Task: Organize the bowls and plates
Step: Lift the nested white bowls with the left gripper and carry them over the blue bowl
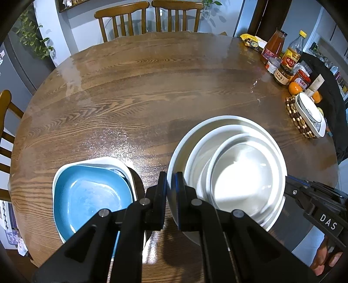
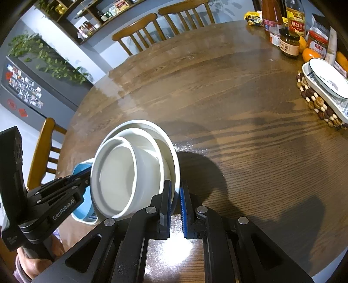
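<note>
A stack of three nested white bowls [image 1: 239,174] is held tilted above the round wooden table [image 1: 141,98]. My left gripper [image 1: 171,185] is shut on the left rim of the biggest bowl. My right gripper [image 2: 176,196] is shut on the opposite rim of the same bowl stack [image 2: 121,174]; its body shows in the left wrist view [image 1: 315,202]. A blue squarish dish [image 1: 87,196] sits nested in a white dish [image 1: 108,162] on the table, left of the stack. The blue dish also shows in the right wrist view [image 2: 82,169], partly behind the left gripper.
Bottles and jars [image 1: 282,58], oranges [image 1: 294,88] and a snack bag [image 1: 253,41] crowd the right edge. A white patterned dish [image 2: 328,87] rests on a beaded trivet [image 2: 315,104]. Wooden chairs [image 1: 150,19] stand at the far side and left.
</note>
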`<action>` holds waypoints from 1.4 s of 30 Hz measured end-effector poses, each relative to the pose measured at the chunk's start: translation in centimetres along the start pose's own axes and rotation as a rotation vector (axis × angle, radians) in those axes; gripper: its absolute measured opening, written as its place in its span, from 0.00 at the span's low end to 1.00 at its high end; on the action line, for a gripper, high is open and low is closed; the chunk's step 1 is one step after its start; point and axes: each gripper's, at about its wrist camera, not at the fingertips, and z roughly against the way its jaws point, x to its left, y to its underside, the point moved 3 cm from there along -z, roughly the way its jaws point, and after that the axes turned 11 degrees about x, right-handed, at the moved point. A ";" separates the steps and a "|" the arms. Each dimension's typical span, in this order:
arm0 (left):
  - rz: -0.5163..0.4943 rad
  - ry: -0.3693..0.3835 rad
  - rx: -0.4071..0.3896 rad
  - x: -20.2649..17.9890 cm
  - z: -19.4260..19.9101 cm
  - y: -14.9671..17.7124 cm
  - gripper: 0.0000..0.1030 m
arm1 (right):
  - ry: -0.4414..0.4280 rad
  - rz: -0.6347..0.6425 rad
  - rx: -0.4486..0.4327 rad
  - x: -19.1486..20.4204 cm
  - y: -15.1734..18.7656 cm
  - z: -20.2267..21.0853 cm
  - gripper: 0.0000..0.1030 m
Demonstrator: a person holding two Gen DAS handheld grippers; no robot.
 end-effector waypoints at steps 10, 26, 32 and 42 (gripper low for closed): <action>0.022 -0.001 -0.030 1.3 1.0 0.5 0.03 | 0.006 0.027 -0.009 1.6 -0.1 0.3 0.11; 0.084 -0.023 -0.072 6.3 3.2 2.1 0.03 | 0.001 0.101 -0.004 7.0 -0.1 -0.5 0.11; 0.113 -0.037 -0.074 8.8 4.0 2.9 0.03 | -0.006 0.132 0.007 9.5 0.2 -1.2 0.11; 0.156 -0.058 -0.059 12.4 4.3 4.1 0.03 | -0.018 0.166 0.037 13.2 0.6 -3.1 0.11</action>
